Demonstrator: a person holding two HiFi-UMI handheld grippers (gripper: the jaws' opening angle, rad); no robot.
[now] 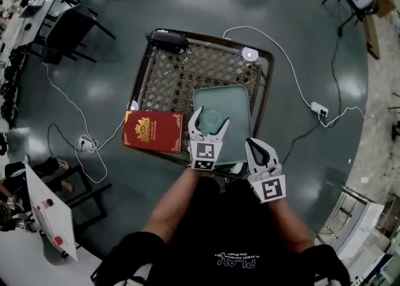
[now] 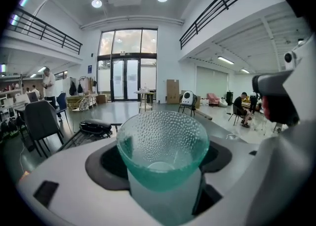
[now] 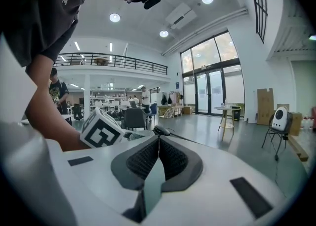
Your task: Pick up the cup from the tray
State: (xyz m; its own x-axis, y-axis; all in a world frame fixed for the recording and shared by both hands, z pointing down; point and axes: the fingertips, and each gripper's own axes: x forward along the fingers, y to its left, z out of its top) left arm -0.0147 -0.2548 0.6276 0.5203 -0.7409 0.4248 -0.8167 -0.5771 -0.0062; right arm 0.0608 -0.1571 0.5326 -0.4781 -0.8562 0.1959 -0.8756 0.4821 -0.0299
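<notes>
Both grippers at the green tray, the left one on the cup

The left gripper (image 1: 210,122) had its two jaws pinching the sides of the dimpled green glass cup (image 2: 163,143), which stood upright over the tray (image 1: 232,100), at about 9 o'clock from the tray's middle; whether the cup's base touched the tray could not be told. The right gripper (image 3: 158,143) had its jaws pressed together on the tray's thin edge, at about 4 o'clock of the tray. The tray lay on a wire basket (image 1: 181,72), and a red book (image 1: 153,131) rested at 9 o'clock from the cup, just beside the left gripper
</notes>
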